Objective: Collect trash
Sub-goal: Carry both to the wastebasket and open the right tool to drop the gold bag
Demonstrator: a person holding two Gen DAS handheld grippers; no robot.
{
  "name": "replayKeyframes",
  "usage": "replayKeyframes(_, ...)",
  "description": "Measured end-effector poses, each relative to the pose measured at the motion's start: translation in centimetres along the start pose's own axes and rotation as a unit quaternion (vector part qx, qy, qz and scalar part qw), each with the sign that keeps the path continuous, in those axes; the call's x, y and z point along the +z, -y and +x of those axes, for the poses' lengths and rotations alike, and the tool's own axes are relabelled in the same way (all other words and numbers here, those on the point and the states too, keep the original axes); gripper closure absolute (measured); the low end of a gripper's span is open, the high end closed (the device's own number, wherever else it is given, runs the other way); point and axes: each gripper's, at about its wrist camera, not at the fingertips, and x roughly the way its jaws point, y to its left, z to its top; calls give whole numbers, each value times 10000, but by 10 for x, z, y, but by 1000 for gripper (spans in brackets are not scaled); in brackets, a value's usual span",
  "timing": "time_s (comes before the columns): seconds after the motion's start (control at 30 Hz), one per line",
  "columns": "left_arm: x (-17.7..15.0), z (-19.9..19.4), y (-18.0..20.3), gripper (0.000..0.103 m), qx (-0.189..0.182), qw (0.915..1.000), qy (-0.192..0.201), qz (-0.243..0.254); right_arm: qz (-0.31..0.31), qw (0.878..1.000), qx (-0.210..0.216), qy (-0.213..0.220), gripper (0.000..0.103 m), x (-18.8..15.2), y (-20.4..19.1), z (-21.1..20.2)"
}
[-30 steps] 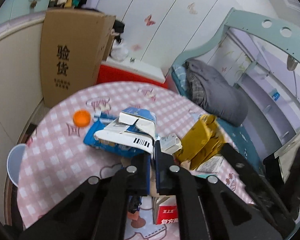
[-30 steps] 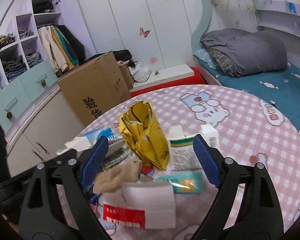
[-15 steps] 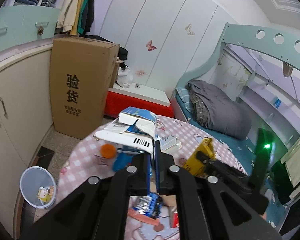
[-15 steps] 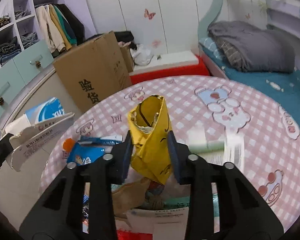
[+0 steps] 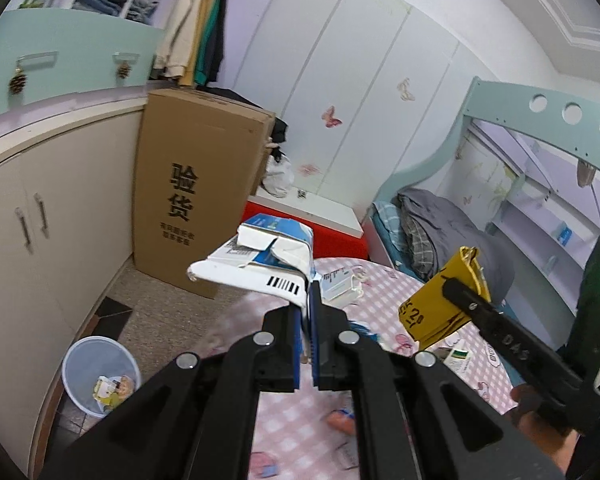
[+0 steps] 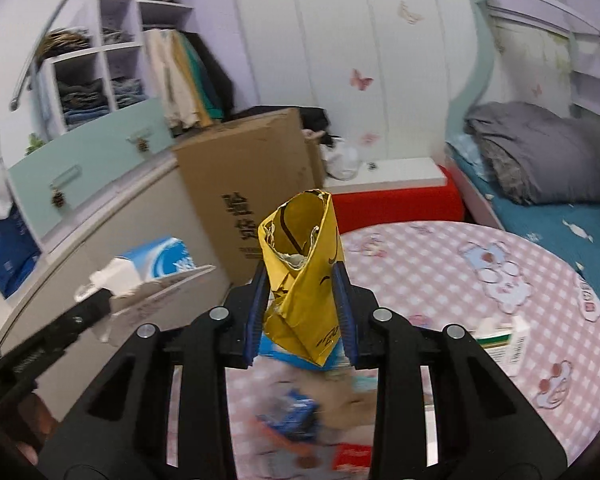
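My left gripper [image 5: 309,312] is shut on a flattened blue and white carton [image 5: 268,258] and holds it up above the pink checked table [image 5: 384,292]. The carton also shows in the right wrist view [image 6: 156,268]. My right gripper [image 6: 302,304] is shut on a crumpled yellow bag [image 6: 304,268], lifted above the table [image 6: 440,264]; the bag shows at the right of the left wrist view [image 5: 448,304]. A white trash bin [image 5: 100,376] with some trash in it stands on the floor, low left.
More trash lies on the table: a green and white box [image 6: 500,340], blue packets [image 6: 288,416], a red packet [image 6: 350,454]. A tall cardboard box [image 5: 196,196] and beige cabinets [image 5: 40,220] stand left. A bed [image 6: 540,160] is at the right.
Both grippers have risen from the table with their loads. The right gripper closed on the yellow bag and lifted it. The left view has swung towards the floor and bin.
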Motion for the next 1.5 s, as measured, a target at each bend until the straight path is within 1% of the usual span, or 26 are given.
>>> replayKeyframes(0.1, 0, -15, -27, 99, 176, 9998, 55, -82, -85, 9993, 332, -144, 72, -4, -30, 7)
replayKeyframes(0.23, -2, -31, -65, 99, 382, 9990, 34, -247, -266, 9949, 878, -427, 72, -19, -85, 24)
replayKeyframes(0.3, -6, -40, -87, 99, 580, 9979, 49, -291, -350, 9923, 1059, -544, 72, -27, -108, 32)
replayKeyframes(0.4, -11, -51, -123, 99, 865, 9953, 60, -426, -488, 9863, 1333, -842, 72, -46, -148, 54)
replayKeyframes(0.53, -25, -62, -171, 99, 1239, 9905, 10, -598, -609, 9773, 1585, -1266, 72, -77, -189, 81)
replayKeyframes(0.63, -39, -62, -207, 99, 1475, 9854, -140, -834, -723, 9701, 1676, -1597, 72, -100, -215, 103)
replayKeyframes(0.67, -46, -61, -221, 99, 1598, 9826, -210, -922, -756, 9673, 1694, -1728, 72, -109, -223, 112)
replayKeyframes(0.73, -55, -57, -239, 99, 1732, 9789, -311, -1042, -768, 9620, 1751, -1949, 72, -124, -235, 126)
replayKeyframes(0.83, -69, -50, -270, 99, 1876, 9723, -500, -1301, -788, 9547, 1816, -2220, 72, -146, -249, 145)
replayKeyframes(0.87, -71, -48, -274, 99, 1895, 9713, -525, -1340, -831, 9533, 1798, -2281, 72, -152, -254, 151)
replayKeyframes(1.03, -79, -37, -304, 99, 2033, 9649, -657, -1528, -933, 9468, 1827, -2482, 72, -165, -278, 179)
replayKeyframes(1.2, -80, -32, -325, 99, 2281, 9584, -700, -1564, -963, 9494, 1827, -2367, 71, -163, -296, 201)
replayKeyframes(1.27, -79, -30, -335, 99, 2362, 9554, -719, -1620, -902, 9546, 1876, -2131, 65, -158, -302, 210)
replayKeyframes(1.3, -78, -28, -337, 99, 2393, 9544, -731, -1631, -892, 9565, 1904, -2023, 55, -156, -303, 213)
replayKeyframes(1.33, -77, -26, -341, 99, 2436, 9533, -751, -1617, -892, 9578, 1933, -1931, 36, -155, -303, 219)
replayKeyframes(1.37, -77, -24, -342, 99, 2459, 9529, -767, -1603, -886, 9593, 1866, -1927, 31, -154, -303, 224)
replayKeyframes(1.4, -75, -22, -345, 99, 2492, 9521, -799, -1585, -882, 9596, 1812, -1961, 30, -155, -302, 228)
replayKeyframes(1.5, -73, -17, -348, 99, 2521, 9514, -853, -1551, -786, 9565, 1856, -2108, 30, -157, -294, 232)
